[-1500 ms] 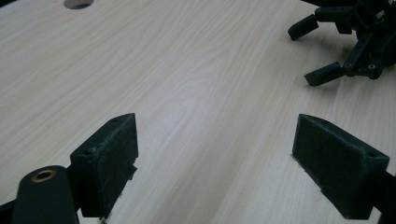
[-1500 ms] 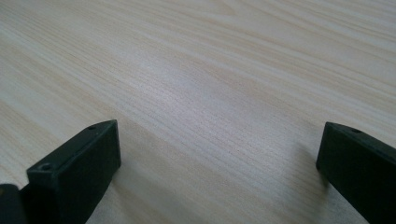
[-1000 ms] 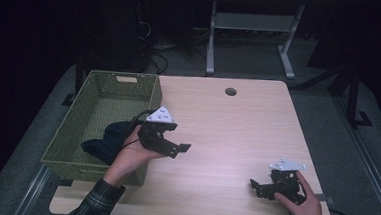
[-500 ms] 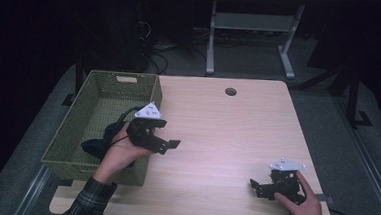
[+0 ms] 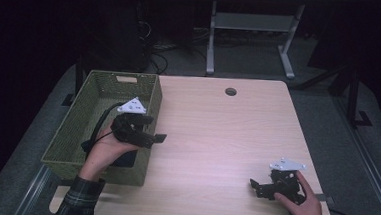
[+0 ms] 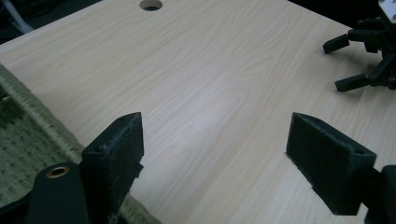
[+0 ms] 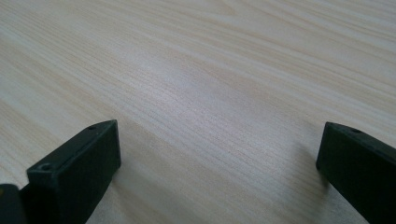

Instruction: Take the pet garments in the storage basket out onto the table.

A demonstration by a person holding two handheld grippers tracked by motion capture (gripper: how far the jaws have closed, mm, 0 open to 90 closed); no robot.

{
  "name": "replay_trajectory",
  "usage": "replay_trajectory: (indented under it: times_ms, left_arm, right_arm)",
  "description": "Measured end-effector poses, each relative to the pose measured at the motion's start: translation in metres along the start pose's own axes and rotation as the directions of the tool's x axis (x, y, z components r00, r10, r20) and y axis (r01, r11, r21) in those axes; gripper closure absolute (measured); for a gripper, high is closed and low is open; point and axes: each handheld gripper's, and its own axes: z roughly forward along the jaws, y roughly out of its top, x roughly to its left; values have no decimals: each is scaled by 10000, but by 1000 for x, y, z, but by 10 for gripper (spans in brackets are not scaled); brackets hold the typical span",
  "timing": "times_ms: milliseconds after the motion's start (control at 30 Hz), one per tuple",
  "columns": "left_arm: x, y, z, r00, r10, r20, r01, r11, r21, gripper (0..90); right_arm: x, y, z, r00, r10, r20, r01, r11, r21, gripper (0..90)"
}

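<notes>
Dark cloth (image 5: 128, 159) is seen in the near right corner of the woven basket (image 5: 153, 91), mostly covered by the left hand (image 5: 107, 143), so its long axis cannot be told. The left gripper (image 5: 159, 137) is held just above the basket's right rim, its jaws set wide with nothing between them; they have just been closing a little, yet only bare table (image 5: 217, 134) is framed between them in the left gripper view. These jaws are pointed right, out over the wood, so the cloth lies behind and below them, to the left and nearer. A turn back and down into the basket is judged necessary before the cloth can be reached. The right gripper (image 5: 254, 187) is rested at the near right of the table, jaws spread and empty, well apart from the basket. The left hand is therefore judged much the nearer one.
</notes>
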Motion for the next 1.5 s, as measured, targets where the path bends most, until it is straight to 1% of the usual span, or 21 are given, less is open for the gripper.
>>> replay_trajectory:
  times_ms: [67, 133, 267, 400, 600, 700, 733, 767, 867, 967, 1067, 1133, 1233, 1267, 1300, 1367, 1467, 1500]
  left_arm:
    - [2, -1, -2, 10000, -47, -87, 48, 10000, 26, 187]
    - [4, -2, -5, 9999, 16, -166, -16, 10000, 52, 188]
    - [9, -6, -11, 9994, -168, -314, 168, 9999, -5, 205]
    - [16, -9, -17, 9984, -130, -549, 138, 9998, 147, 206]
    - [26, -16, -26, 9956, -336, -873, 355, 9992, 203, 208]
    - [32, -21, -30, 9935, -380, -1069, 421, 9985, 358, 208]
    - [34, -22, -31, 9930, -317, -1138, 365, 9985, 405, 208]
    - [36, -24, -32, 9919, -334, -1223, 398, 9979, 509, 208]
    - [41, -28, -35, 9884, -373, -1473, 470, 9969, 624, 208]
    - [45, -32, -36, 9877, -354, -1524, 479, 9957, 787, 208]
    - [49, -37, -37, 9855, -479, -1627, 642, 9932, 970, 208]
    - [52, -40, -36, 9842, -465, -1709, 664, 9914, 1126, 208]
    - [56, -46, -34, 9836, -657, -1683, 882, 9876, 1302, 208]
    - [57, -47, -33, 9837, -656, -1672, 890, 9866, 1364, 208]
    - [57, -49, -31, 9836, -754, -1638, 992, 9848, 1424, 208]
    - [59, -52, -27, 9839, -814, -1594, 1066, 9819, 1567, 208]
    - [63, -58, -21, 9828, -809, -1658, 1134, 9738, 1972, 206]
    - [65, -60, -19, 9839, -798, -1600, 1127, 9715, 2085, 205]
  right_arm:
    - [0, 0, 0, 10000, 3, -1, -3, 10000, 1, 0]
    - [0, 0, 0, 10000, 3, -1, -3, 10000, 1, 0]
    - [0, 0, 0, 10000, -1, 0, 1, 10000, 1, 0]
    - [0, 0, 0, 10000, -3, -1, 3, 10000, -1, 0]
    - [0, 0, 0, 10000, -2, 0, 2, 10000, 1, 0]
    - [0, 0, 0, 10000, -2, 1, 2, 10000, 4, 0]
    - [0, 0, 0, 10000, -4, 0, 4, 10000, 1, 0]
    - [0, 0, 0, 10000, -5, 0, 5, 10000, 2, 0]
    - [0, 0, 0, 10000, -4, 0, 4, 10000, 2, 0]
    - [0, 0, 0, 10000, 40, 2, -40, 10000, -2, 0]
    - [0, 0, 0, 10000, 29, 3, -29, 10000, -3, 0]
    - [0, 0, 0, 10000, 38, -1, -38, 10000, 1, 0]
    - [0, 0, 0, 10000, 40, 0, -40, 10000, 0, 0]
    - [0, 0, 0, 10000, 40, 0, -40, 10000, 0, 0]
    - [0, 0, 0, 10000, 36, 0, -36, 10000, 1, 0]
    - [0, 0, 0, 10000, 37, 0, -37, 10000, 0, 0]
    - [0, 0, 0, 10000, 35, 0, -35, 10000, 2, 0]
    - [0, 0, 0, 10000, 33, -1, -33, 10000, -1, 0]
